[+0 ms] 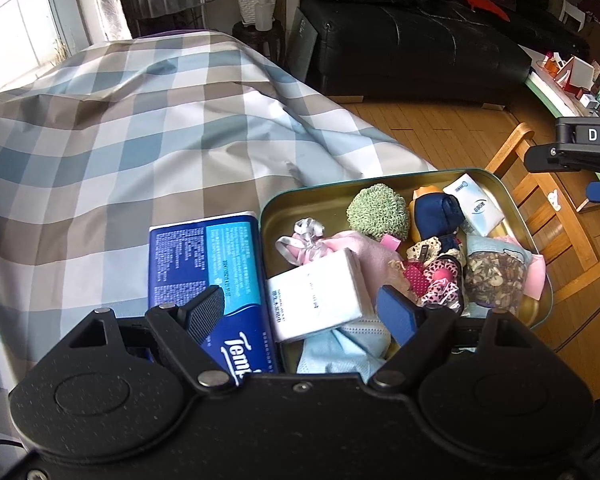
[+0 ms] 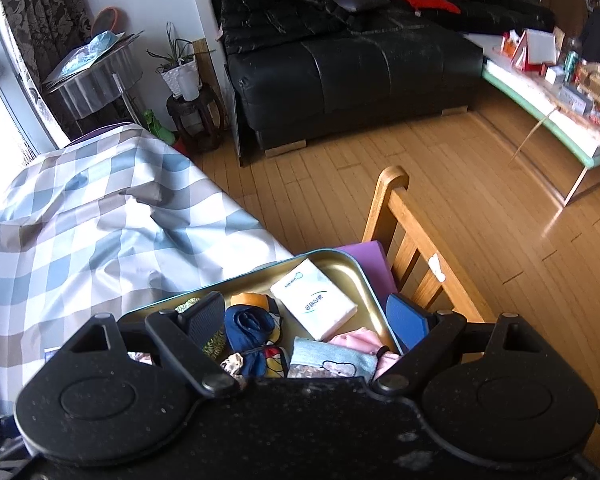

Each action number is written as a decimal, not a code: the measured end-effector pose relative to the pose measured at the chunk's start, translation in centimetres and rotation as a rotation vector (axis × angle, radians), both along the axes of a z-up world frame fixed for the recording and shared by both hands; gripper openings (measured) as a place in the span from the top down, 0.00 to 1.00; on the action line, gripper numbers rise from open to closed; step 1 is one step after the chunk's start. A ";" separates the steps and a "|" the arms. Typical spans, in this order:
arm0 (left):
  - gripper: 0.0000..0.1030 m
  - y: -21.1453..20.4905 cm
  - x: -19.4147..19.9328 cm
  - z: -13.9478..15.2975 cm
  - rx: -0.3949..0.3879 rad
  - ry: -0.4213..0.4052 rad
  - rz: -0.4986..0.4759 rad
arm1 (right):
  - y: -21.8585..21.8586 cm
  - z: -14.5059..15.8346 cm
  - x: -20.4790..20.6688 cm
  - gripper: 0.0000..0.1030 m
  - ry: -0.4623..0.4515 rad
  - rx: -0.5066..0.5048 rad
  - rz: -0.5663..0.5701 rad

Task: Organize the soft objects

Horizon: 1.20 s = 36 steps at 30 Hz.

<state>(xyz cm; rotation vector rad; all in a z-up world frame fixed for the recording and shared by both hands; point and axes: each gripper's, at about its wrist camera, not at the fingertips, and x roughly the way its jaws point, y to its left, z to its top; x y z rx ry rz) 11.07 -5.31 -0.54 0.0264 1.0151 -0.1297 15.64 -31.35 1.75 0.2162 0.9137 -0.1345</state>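
One gold tin (image 1: 496, 184) on the checked cloth (image 1: 100, 140) holds two white tissue packs (image 1: 320, 296), one green sponge (image 1: 376, 212) and perhaps two masks, partly buried, one blue pack (image 1: 216, 248) beside it, while left gripper (image 1: 300, 312) and right gripper (image 2: 306, 320) gape empty above.

The blue tissue pack (image 1: 216, 280) beside the tin carries the brand in white script, readable as "Temp", the remaining letters hidden behind the gripper. The black device (image 1: 588, 148) at the right edge of the left wrist view bears white capitals "DAS", cut off by the frame. Other print is illegible.
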 end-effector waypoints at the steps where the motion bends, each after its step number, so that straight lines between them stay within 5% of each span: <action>1: 0.23 0.1 -0.2 0.1 0.006 -0.005 0.003 | 0.2 0.1 -0.3 0.14 -0.010 -0.013 0.004; 9: 0.22 0.5 -2.1 0.0 0.043 -0.018 0.019 | 1.4 0.4 -2.5 0.11 -0.051 -0.078 0.032; 17: 0.22 0.6 -3.1 -0.9 0.044 0.007 0.031 | 1.3 -0.5 -5.7 0.11 -0.039 -0.011 0.040; 36: 0.21 0.4 -5.2 -1.5 0.065 0.021 0.047 | 3.2 -1.9 -9.8 0.00 -0.069 -0.119 0.030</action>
